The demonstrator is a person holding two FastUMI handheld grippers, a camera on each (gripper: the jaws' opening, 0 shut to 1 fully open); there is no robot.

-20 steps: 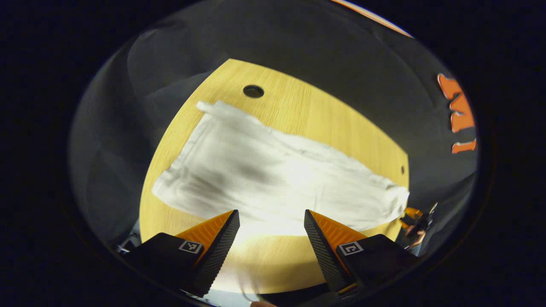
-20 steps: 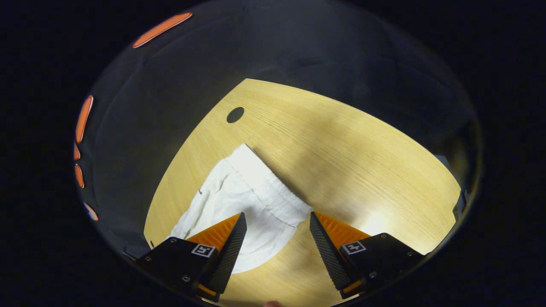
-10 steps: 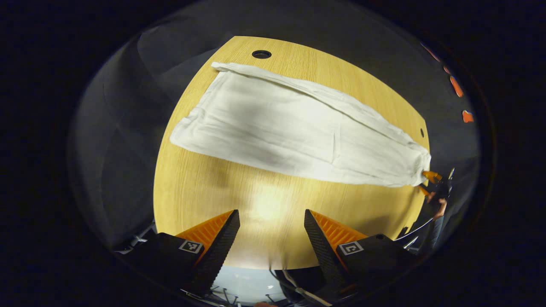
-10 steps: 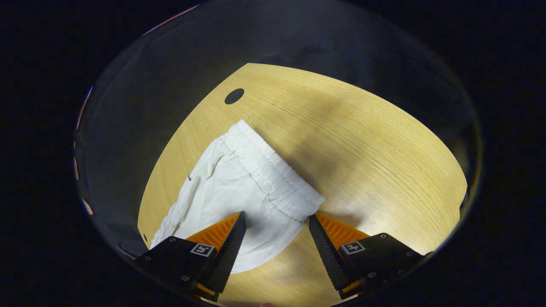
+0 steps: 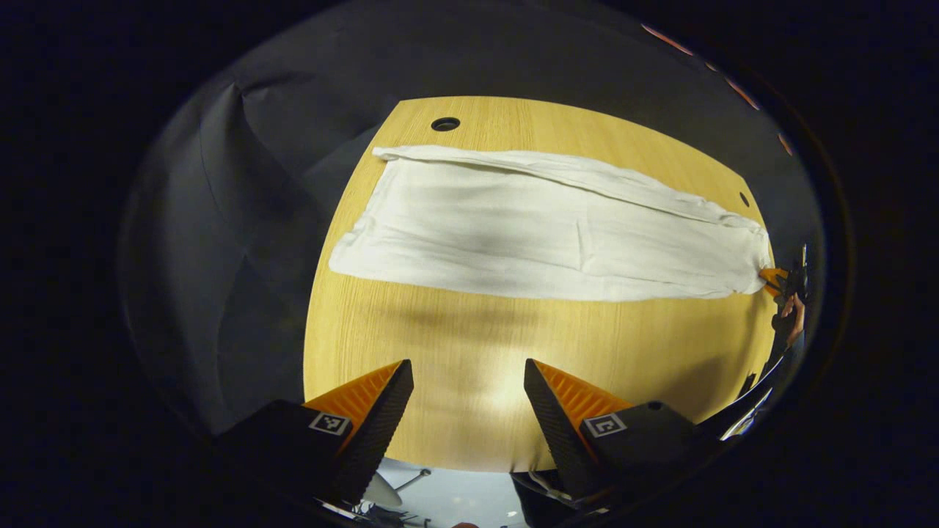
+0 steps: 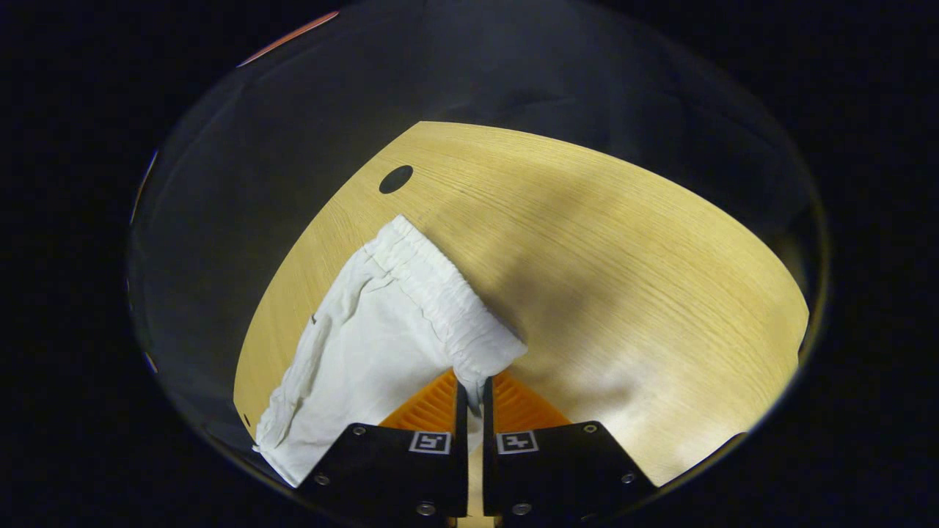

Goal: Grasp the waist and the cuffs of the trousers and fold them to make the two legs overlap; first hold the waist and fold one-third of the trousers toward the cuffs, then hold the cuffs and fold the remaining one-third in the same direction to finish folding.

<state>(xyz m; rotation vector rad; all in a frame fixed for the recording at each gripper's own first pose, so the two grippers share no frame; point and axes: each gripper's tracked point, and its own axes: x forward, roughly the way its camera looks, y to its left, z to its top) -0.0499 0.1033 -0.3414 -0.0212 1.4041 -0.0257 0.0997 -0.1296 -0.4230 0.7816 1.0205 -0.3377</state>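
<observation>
One pair of trousers [image 5: 543, 235] lies flat along the far side of the counter [image 5: 469, 367]. Right tongs [image 6: 469, 389] are clamped on the near waist corner; left tongs [image 5: 468, 381] hover spread and empty. A one-corner grip may slip or drag the cloth askew. Two holes pierce the counter.

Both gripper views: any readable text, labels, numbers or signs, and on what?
None readable as words or numbers.
Left hand-held gripper: a small square black-and-white marker on each finger mount; a pattern, not text.
Right hand-held gripper, shut on the trousers: the same kind of marker pair.
Trousers and table: no print visible.
</observation>
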